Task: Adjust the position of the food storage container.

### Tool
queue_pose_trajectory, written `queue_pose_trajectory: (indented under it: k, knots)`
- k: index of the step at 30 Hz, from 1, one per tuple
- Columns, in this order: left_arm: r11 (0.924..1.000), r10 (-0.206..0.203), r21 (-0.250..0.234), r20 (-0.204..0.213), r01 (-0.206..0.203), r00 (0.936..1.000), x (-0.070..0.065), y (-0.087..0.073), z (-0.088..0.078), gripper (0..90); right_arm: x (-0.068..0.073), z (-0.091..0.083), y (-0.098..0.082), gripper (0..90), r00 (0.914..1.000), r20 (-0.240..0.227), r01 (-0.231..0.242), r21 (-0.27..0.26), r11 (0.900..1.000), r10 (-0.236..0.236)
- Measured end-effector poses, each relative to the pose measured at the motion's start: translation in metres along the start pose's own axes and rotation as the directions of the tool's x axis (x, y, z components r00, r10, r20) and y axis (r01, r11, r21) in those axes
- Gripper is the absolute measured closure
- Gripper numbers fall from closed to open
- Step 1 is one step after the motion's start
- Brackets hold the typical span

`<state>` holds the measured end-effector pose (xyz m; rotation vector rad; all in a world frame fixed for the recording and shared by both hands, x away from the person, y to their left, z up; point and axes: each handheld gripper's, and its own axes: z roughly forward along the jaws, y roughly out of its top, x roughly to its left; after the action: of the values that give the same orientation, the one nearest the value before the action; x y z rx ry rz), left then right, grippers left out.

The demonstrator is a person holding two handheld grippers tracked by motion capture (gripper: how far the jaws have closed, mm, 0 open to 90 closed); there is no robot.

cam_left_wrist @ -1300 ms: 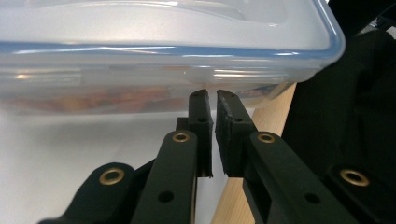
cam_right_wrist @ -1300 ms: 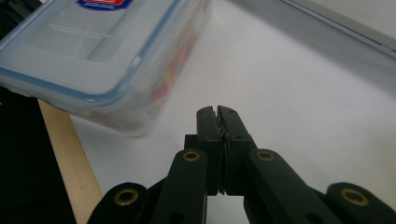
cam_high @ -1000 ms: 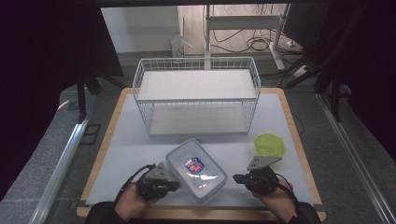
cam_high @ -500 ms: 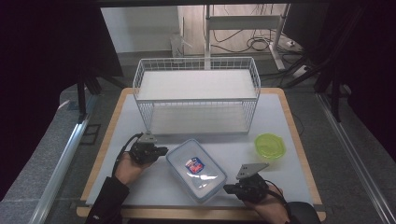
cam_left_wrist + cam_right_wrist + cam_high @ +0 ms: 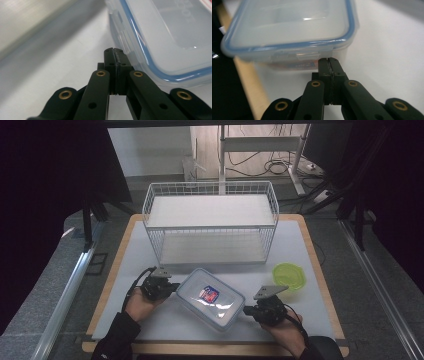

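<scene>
1. My left claw (image 5: pixel 172 286) sits lower left of centre in the high view, jaws pressed fully together with nothing between them.
2. In the left gripper view its tips (image 5: pixel 114 51) rest against a side clip of the plastic box (image 5: pixel 165 37).
3. My right claw (image 5: pixel 247 310) sits lower right of centre, jaws likewise closed tight and holding nothing.
4. In the right gripper view its tips (image 5: pixel 328 60) meet the box (image 5: pixel 292 27) just below the clip at its end.
5. The box (image 5: pixel 210 298), lid on, lies slantwise on the white table (image 5: pixel 290 245), bottom centre, between both claws.
6. A wire basket (image 5: pixel 210 222) stands above it; a green bowl (image 5: pixel 289 275) lies to its right.
</scene>
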<state>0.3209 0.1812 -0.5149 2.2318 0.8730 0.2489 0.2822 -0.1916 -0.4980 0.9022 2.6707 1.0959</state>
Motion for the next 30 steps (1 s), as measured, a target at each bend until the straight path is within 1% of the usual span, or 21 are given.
queue_pose_trajectory:
  k: [2,3,4,5,6,7,8,9,10,11,14,17,19,20,21,23,25,27,28,29,30]
  knots:
    - [1.0000,-0.003,0.005,0.002,0.003,1.0000,-0.002,-0.002,-0.003,89.8,-0.007,0.002,0.002,90.0,0.9997,0.001,-0.023,-0.004,1.000,0.023]
    - [1.0000,-0.003,0.005,0.002,0.003,1.0000,-0.002,-0.002,-0.003,89.8,-0.007,0.002,0.002,90.0,0.9997,0.001,-0.023,-0.004,1.000,0.023]
    - [1.0000,0.003,0.005,0.003,-0.003,1.0000,-0.003,-0.003,-0.004,89.8,-0.011,0.003,0.003,90.0,0.9995,0.001,-0.033,-0.006,0.999,0.033]
    - [1.0000,-0.008,0.003,0.008,0.008,0.9999,-0.005,-0.004,-0.004,89.8,-0.014,0.004,0.004,90.0,0.9990,0.005,-0.045,-0.009,0.999,0.045]
    - [0.9998,-0.019,0.000,0.009,0.019,0.9998,-0.006,-0.005,-0.005,89.8,-0.019,0.006,0.006,90.0,0.9985,0.019,-0.050,-0.011,0.999,0.051]
    - [0.9997,-0.023,0.002,0.005,0.023,0.9997,-0.007,-0.006,-0.006,89.8,-0.021,0.007,0.008,90.0,0.9981,0.026,-0.056,-0.011,0.998,0.056]
    - [0.9997,-0.023,0.002,0.005,0.023,0.9997,-0.007,-0.006,-0.006,89.8,-0.021,0.007,0.008,90.0,0.9981,0.026,-0.056,-0.011,0.998,0.056]
    - [0.9996,-0.027,0.002,-0.005,0.027,0.9996,-0.010,-0.006,-0.007,89.8,-0.026,0.009,0.011,90.0,0.9973,0.040,-0.060,-0.013,0.998,0.061]
    - [0.9996,-0.027,0.002,-0.005,0.027,0.9996,-0.010,-0.006,-0.007,89.8,-0.026,0.009,0.011,90.0,0.9973,0.040,-0.060,-0.013,0.998,0.061]
    - [0.9994,-0.034,0.000,-0.005,0.034,0.9994,-0.011,-0.007,-0.008,89.8,-0.028,0.011,0.013,90.0,0.9968,0.050,-0.062,-0.014,0.998,0.063]
    - [0.9990,-0.045,-0.004,0.000,0.045,0.9990,-0.016,-0.011,-0.012,89.8,-0.037,0.019,0.021,90.0,0.9948,0.071,-0.071,-0.016,0.997,0.072]
    - [0.9988,-0.049,-0.007,0.001,0.049,0.9988,-0.018,-0.013,-0.014,89.8,-0.041,0.023,0.025,90.0,0.9943,0.075,-0.074,-0.016,0.997,0.075]
    - [0.9986,-0.052,-0.006,-0.006,0.052,0.9986,-0.020,-0.014,-0.015,89.8,-0.044,0.026,0.029,90.0,0.9929,0.085,-0.083,-0.015,0.996,0.084]
    - [0.9984,-0.057,-0.007,-0.007,0.057,0.9984,-0.021,-0.014,-0.015,89.8,-0.047,0.030,0.033,90.0,0.9916,0.101,-0.080,-0.017,0.997,0.081]
    - [0.9984,-0.057,-0.006,-0.011,0.057,0.9983,-0.023,-0.014,-0.015,89.8,-0.048,0.031,0.035,90.0,0.9906,0.106,-0.085,-0.018,0.996,0.087]
    - [0.9986,-0.053,-0.007,-0.009,0.053,0.9986,-0.026,-0.012,-0.014,89.8,-0.052,0.034,0.037,90.0,0.9893,0.120,-0.081,-0.022,0.996,0.083]
    - [0.9985,-0.054,-0.009,-0.008,0.054,0.9985,-0.027,-0.012,-0.014,89.8,-0.053,0.035,0.038,90.0,0.9878,0.127,-0.087,-0.022,0.996,0.089]
    - [0.9985,-0.053,-0.012,-0.008,0.053,0.9986,-0.027,-0.012,-0.014,87.3,-0.055,0.035,0.039,90.0,0.9879,0.127,-0.085,-0.025,0.996,0.088]
    - [0.9990,-0.040,-0.018,-0.020,0.040,0.9990,-0.026,-0.013,-0.015,85.0,-0.055,0.033,0.038,90.0,0.9882,0.132,-0.075,-0.023,0.997,0.077]
    - [0.9987,-0.046,-0.024,-0.027,0.045,0.9986,-0.027,-0.013,-0.017,82.4,-0.053,0.031,0.037,89.9,0.9879,0.140,-0.063,-0.026,0.998,0.066]
    - [0.9987,-0.042,-0.031,-0.038,0.041,0.9984,-0.026,-0.013,-0.019,81.7,-0.051,0.027,0.037,88.9,0.9876,0.148,-0.050,-0.031,0.998,0.054]
